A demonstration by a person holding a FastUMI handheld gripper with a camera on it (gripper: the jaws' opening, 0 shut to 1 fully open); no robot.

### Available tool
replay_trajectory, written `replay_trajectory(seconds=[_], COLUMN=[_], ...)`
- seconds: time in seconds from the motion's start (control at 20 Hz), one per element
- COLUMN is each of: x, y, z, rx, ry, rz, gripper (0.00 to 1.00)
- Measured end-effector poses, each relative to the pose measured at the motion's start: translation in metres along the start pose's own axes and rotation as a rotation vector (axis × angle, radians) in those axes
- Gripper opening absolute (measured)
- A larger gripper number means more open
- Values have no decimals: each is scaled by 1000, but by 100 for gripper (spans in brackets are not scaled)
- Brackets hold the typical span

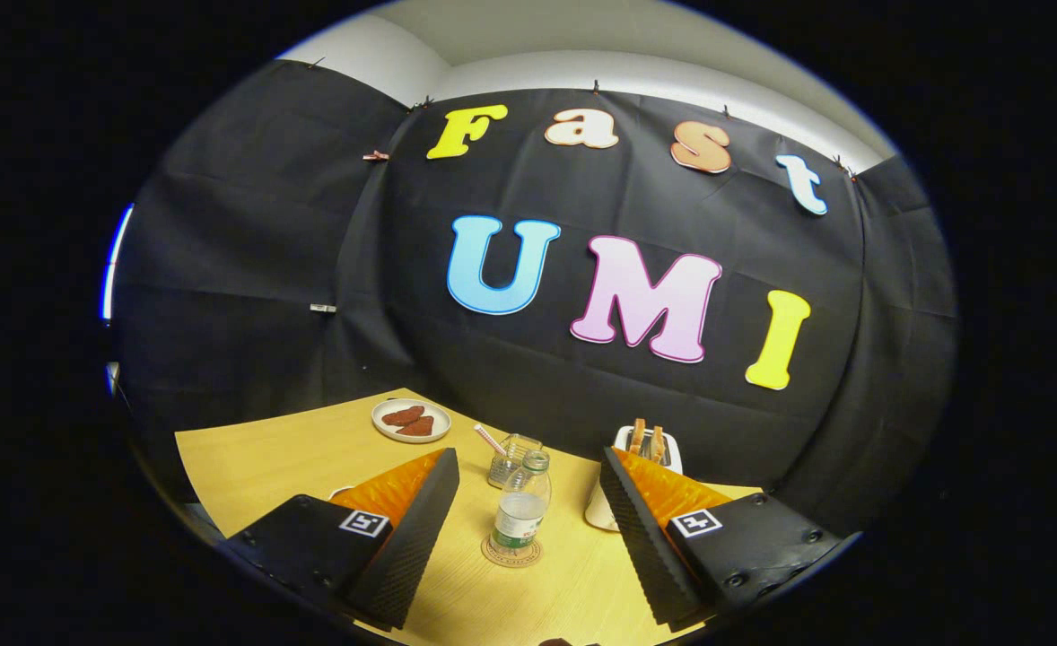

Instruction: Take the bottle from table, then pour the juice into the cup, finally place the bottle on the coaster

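Light wooden tabletop [268,458] against black cloth wall. Gripper [528,525] fingers [416,529] spread wide, ribbed inner faces, holding nothing. Clear plastic bottle [519,507], green label, stands upright on round brown coaster [511,554], between the fingers, touching neither. Clear faceted glass cup [512,458] with striped straw [491,440] just beyond bottle. White round plate [411,420] with reddish pieces farther beyond. White toaster [647,446] with toast beyond the right-hand finger.

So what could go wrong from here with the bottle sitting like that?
The bottle stands on the coaster, between the open claw fingers but untouched. Swinging away sideways, a finger could clip it and tip it; it looks tall and narrow. The glass cup with its straw stands close behind, so a forward nudge might knock both.
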State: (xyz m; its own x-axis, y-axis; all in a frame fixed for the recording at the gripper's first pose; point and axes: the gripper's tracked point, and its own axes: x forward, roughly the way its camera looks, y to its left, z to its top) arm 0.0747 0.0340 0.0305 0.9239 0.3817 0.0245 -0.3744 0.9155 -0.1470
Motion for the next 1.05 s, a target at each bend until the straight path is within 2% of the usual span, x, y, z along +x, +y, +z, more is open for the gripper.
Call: replay_trajectory(seconds=[0.3,0.65,1.05], x=[-50,-74,-78], y=[-4,-22,-20], z=[0,1,6], rx=[58,36,55], ry=[52,49,57], rz=[-91,-203,-220], gripper=[98,98,97])
